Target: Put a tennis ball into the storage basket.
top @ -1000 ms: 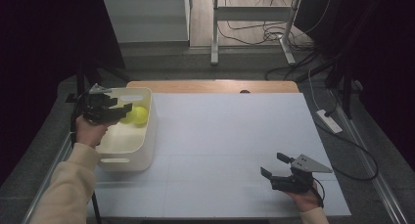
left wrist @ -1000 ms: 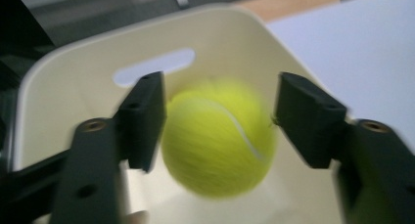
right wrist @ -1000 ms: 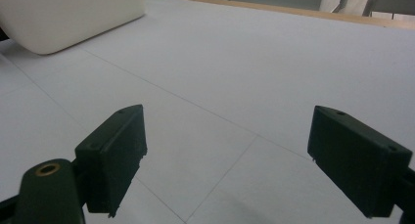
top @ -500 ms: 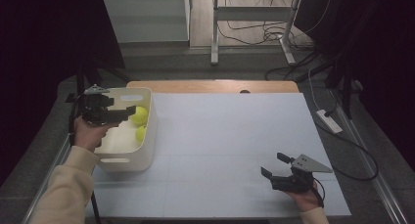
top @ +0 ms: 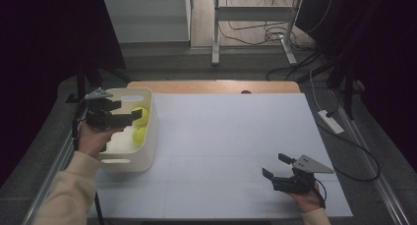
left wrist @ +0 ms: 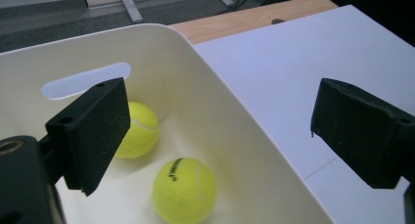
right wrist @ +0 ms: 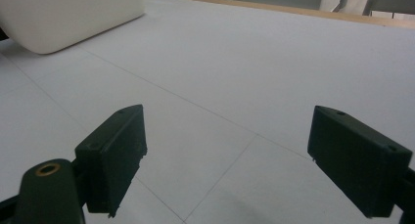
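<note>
Balls: two yellow felt tennis balls [left wrist: 184, 190] lie loose in the cream plastic bin [top: 150, 136].
Left gripper [top: 134, 116]: jaws wide, empty, over the bin after letting go.
Right gripper [top: 274, 167]: jaws apart, idle, resting on the white table [top: 236, 131].

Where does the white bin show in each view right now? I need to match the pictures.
High view: white bin at the left edge of the table, under the left gripper.
Left gripper view: its inside covers the left half, with two tennis balls.
Right gripper view: its outer corner sits top left.
Shared landmark: the white tabletop.
</note>
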The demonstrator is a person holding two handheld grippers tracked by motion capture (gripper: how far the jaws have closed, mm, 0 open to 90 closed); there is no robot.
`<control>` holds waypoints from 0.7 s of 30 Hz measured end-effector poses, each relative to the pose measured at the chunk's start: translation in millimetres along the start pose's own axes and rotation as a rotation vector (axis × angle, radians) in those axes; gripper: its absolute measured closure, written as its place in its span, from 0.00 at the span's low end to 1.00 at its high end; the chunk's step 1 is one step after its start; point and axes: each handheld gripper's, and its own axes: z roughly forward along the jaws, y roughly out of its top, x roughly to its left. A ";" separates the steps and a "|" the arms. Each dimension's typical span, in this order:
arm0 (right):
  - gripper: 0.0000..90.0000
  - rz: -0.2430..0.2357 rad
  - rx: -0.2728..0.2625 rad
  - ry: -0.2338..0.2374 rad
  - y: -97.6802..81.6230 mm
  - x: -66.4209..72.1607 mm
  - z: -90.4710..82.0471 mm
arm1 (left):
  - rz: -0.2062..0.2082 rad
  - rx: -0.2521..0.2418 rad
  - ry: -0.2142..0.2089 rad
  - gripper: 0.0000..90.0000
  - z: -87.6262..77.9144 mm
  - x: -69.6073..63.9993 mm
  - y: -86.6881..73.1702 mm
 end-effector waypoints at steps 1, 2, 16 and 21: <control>0.16 0.000 0.000 0.000 0.0 0.0 0.0 | 0.001 -0.005 -0.005 0.09 -0.8 -1.8 -0.4; 0.16 -0.001 0.000 0.000 0.0 0.0 0.0 | 0.004 -0.014 -0.014 0.09 -1.8 -3.5 -1.0; 0.16 -0.002 -0.001 0.001 -0.6 -1.1 0.4 | 0.040 -0.057 -0.099 0.10 -8.3 -23.9 -10.3; 0.16 -0.001 0.003 0.000 -0.8 -1.1 0.2 | 0.052 -0.072 -0.131 0.10 -7.9 -31.0 -17.2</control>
